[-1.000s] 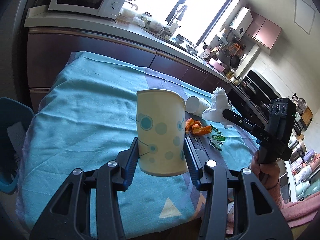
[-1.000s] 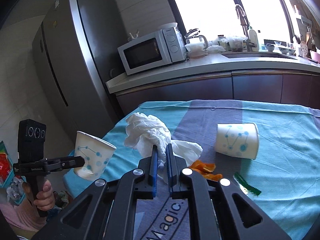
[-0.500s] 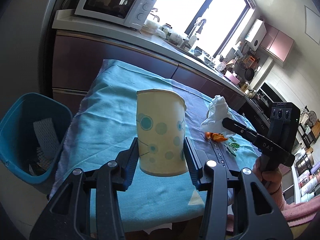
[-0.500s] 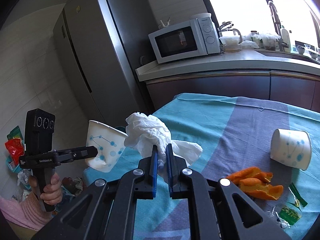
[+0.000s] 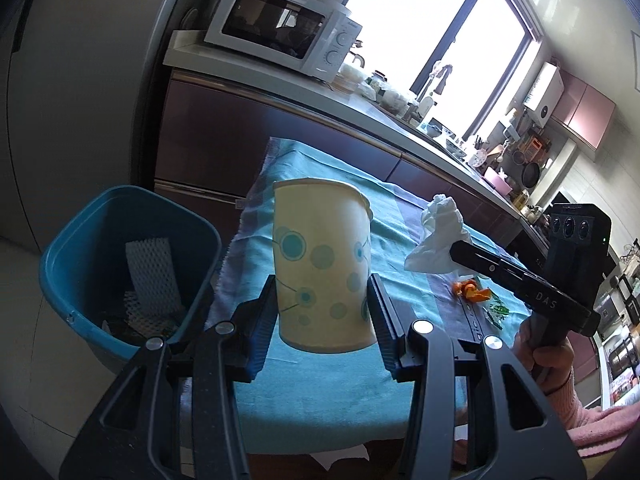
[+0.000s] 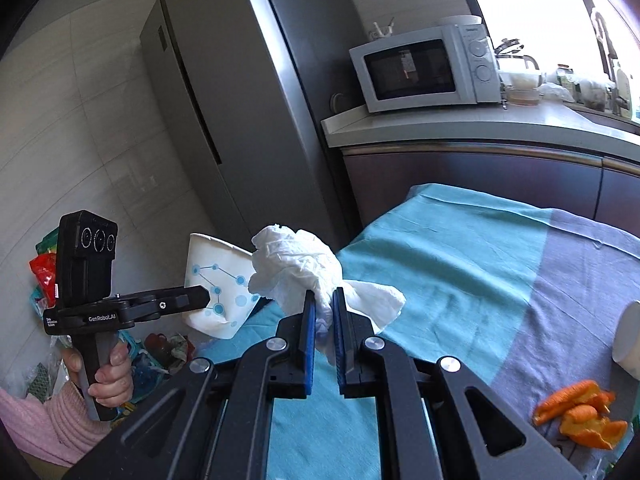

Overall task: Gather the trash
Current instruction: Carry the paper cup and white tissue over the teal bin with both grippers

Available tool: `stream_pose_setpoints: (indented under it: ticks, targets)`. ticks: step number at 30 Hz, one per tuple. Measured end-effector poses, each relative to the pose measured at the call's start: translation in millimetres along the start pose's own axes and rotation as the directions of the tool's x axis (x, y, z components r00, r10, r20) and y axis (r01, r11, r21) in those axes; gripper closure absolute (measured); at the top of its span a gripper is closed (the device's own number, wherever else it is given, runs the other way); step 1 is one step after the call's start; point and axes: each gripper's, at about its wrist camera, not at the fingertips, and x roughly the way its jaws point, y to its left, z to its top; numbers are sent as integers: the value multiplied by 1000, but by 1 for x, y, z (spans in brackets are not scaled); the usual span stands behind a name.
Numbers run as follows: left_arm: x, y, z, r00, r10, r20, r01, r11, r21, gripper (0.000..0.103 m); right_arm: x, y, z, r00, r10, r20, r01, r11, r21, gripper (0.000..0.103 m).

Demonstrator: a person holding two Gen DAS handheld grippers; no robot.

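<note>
My left gripper (image 5: 322,312) is shut on a paper cup (image 5: 322,262) with blue dots, held upright in the air above the table's left end. The cup also shows in the right wrist view (image 6: 218,286). My right gripper (image 6: 323,312) is shut on a crumpled white tissue (image 6: 298,266), held above the teal cloth; the tissue shows in the left wrist view (image 5: 438,236) too. A blue trash bin (image 5: 120,264) with white foam netting inside stands on the floor left of the table.
The table (image 6: 460,248) has a teal and purple cloth. Orange peel (image 6: 580,414), a second paper cup (image 6: 628,338) and green wrapper scraps (image 5: 496,312) lie on it. A counter with a microwave (image 6: 424,68) and a fridge (image 6: 224,104) stand behind.
Both grippers have swung left toward the table's end with their loads. The blue bin has come further into the left wrist view.
</note>
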Motion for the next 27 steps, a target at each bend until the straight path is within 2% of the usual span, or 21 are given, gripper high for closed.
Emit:
stream_pose_setpoints:
  ticks: [12,27]
  targets:
    - [-23,45,7,993,105,45,-102,993,-60,59,41,22,18,996,83,-45,-85,996,-33,96]
    - [-23,94,3,981,195,22,-190,971,-143,59,90,49,31,982,149,-115,-154,987,-39,95]
